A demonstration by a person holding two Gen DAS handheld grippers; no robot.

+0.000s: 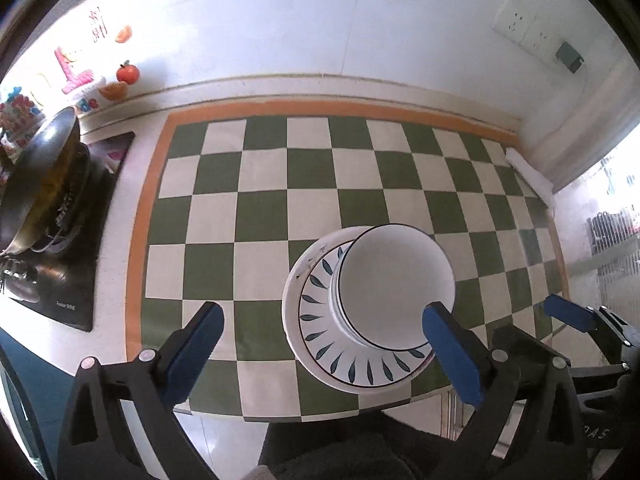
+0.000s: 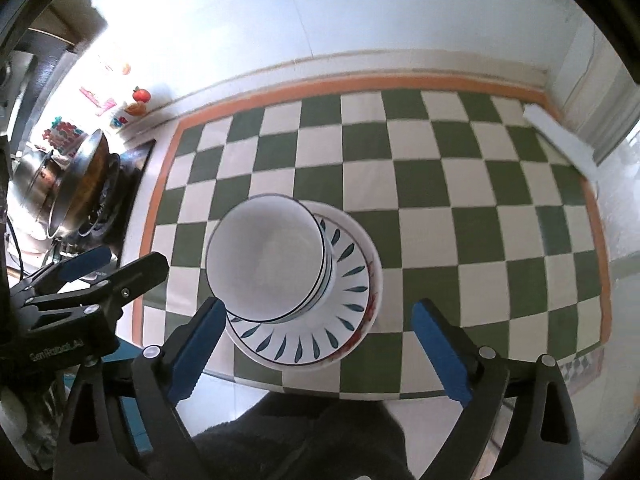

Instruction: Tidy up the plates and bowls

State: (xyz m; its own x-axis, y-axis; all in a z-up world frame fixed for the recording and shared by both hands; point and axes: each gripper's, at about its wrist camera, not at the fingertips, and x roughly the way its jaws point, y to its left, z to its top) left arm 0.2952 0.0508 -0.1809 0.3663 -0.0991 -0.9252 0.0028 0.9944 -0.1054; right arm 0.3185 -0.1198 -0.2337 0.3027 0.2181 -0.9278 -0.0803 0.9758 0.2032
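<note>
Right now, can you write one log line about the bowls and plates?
left gripper: open, empty | right gripper: open, empty | white bowls: stacked on leaf-pattern plate | checkered mat: underneath

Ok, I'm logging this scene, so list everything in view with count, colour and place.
bowls: at least two, white, dark rims, nested on the plates
leaf-pattern plate: one, white and blue, under the bowls
plain plate: one, white, bottom of stack
checkered mat: one, green and white, orange border, on the counter
wok: one, metal, on the stove at left
wall socket: white, upper right
left gripper: open, blue pads
right gripper: open, blue pads
</note>
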